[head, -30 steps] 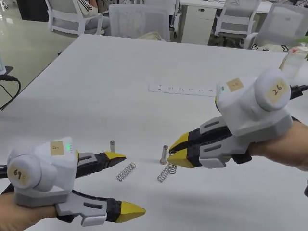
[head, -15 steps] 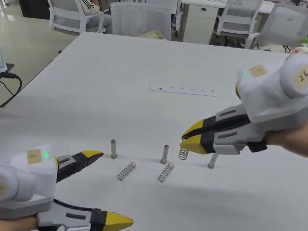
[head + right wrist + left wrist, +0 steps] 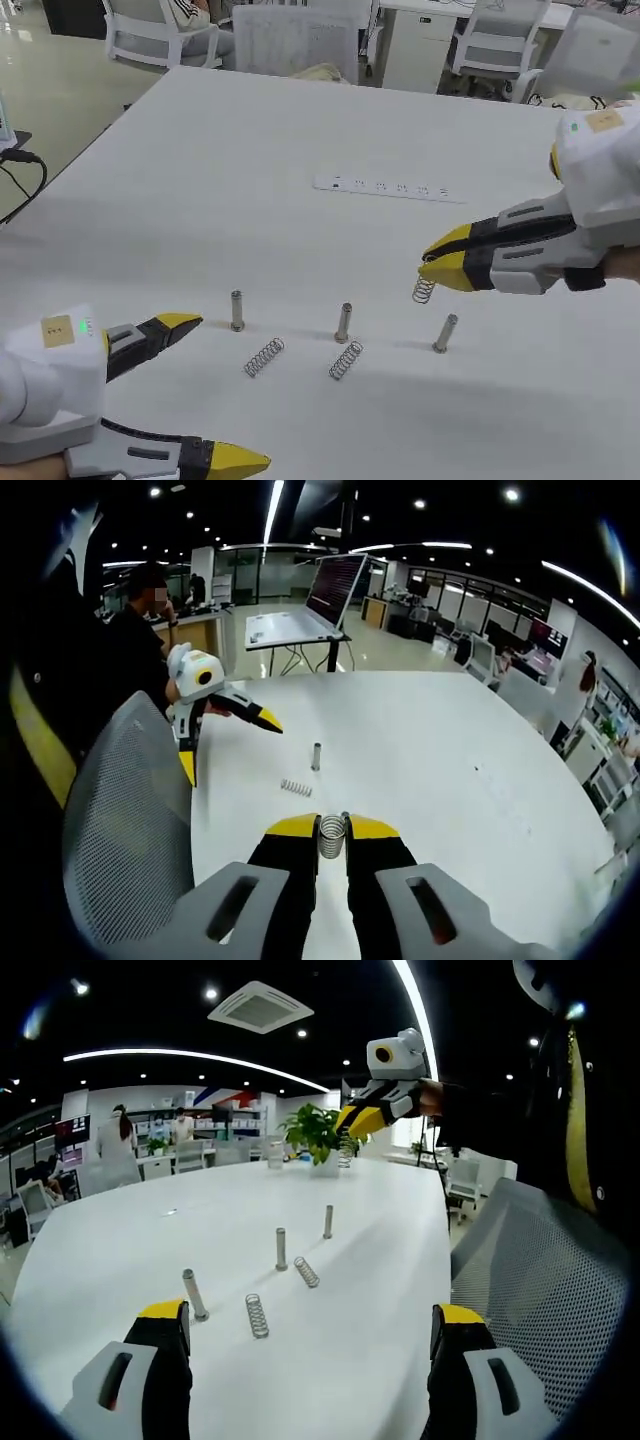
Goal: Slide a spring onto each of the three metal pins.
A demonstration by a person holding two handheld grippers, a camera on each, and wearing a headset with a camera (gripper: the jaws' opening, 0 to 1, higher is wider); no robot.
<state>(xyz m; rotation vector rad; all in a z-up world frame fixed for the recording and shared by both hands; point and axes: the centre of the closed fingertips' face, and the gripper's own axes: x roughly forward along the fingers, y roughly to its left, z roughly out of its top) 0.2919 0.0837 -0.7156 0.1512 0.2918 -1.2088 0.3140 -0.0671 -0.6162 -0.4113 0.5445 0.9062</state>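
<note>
steel spring (image 3: 423,290) pinched in right hand-held gripper (image 3: 432,268) above desk (image 3: 300,130) near rightmost pin (image 3: 445,333); left hand-held gripper (image 3: 220,392) wide open.

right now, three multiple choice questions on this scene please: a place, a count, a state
1. Where is the lifted spring? A) slid onto a pin B) in the jaws of the right gripper C) in the jaws of the left gripper
2. How many springs lie loose on the table? A) one B) two C) three
3. The left gripper is: A) shut on a spring B) shut on a pin C) open, empty

1 B: the right gripper view shows it pinched between the yellow tips.
2 B: two loose springs lie by the bare pins.
3 C: its jaws stand wide apart.
</note>
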